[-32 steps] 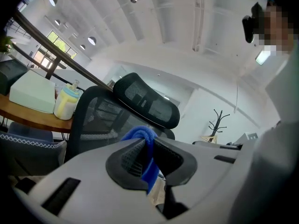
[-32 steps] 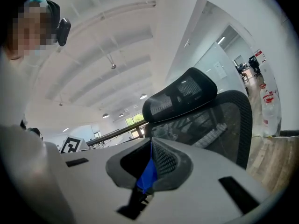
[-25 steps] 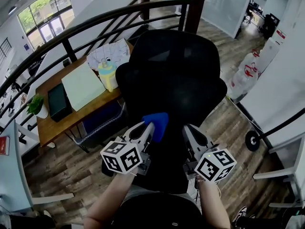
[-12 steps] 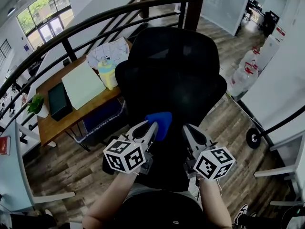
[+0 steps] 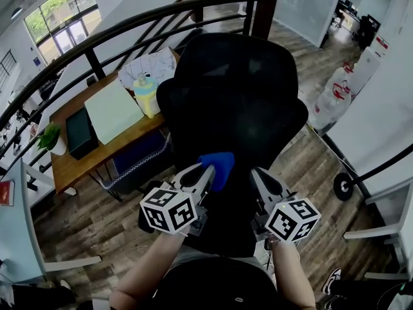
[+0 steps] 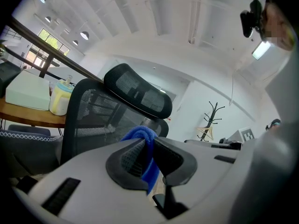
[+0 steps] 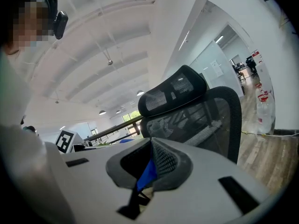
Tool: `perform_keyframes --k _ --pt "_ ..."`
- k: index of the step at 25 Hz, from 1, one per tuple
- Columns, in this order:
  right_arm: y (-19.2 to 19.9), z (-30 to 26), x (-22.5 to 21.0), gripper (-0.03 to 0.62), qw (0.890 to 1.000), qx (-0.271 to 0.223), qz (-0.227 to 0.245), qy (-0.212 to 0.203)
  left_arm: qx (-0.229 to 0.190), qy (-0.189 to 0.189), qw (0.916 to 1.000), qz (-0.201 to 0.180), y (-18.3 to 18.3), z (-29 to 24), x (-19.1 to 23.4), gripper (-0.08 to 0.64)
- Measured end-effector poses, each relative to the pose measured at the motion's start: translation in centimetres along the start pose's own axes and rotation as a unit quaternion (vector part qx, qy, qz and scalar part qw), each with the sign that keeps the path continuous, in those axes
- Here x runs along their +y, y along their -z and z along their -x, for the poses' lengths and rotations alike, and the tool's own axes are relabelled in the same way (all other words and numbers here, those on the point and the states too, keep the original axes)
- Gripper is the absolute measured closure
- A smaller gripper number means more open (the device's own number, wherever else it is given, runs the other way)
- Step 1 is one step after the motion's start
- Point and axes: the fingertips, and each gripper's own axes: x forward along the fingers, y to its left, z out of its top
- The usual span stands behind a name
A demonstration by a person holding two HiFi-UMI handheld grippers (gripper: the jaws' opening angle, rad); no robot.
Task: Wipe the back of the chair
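Blue cloth (image 6: 139, 133), just one, clamped in left tongs (image 6: 147, 143), right tongs (image 7: 150, 147) closed, one black mesh chair (image 5: 239, 102).

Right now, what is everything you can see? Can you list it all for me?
chair: one, black mesh, middle, its back facing the person
cloth: one, blue, against the chair back
desk: one, brown wood, left of the chair
bottle: one, yellow with a blue top, on the desk
box: one, pale green, on the desk
flat case: one, black, on the desk
plant: one, green, desk's left end
railing: one, black, curving above the desk
water jugs: two, clear, floor at right
left gripper: one, grey, jaws shut on the cloth
right gripper: one, grey, jaws together, beside the left
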Motion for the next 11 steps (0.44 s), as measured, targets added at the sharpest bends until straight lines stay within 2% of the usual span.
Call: perform_keyframes --k 11 --pt "1.3 -0.1 0.7 0.563 1.0 0.012 -0.005 -0.01 0.008 0.005 1.0 0.004 1.2 0.3 -0.4 0.511"
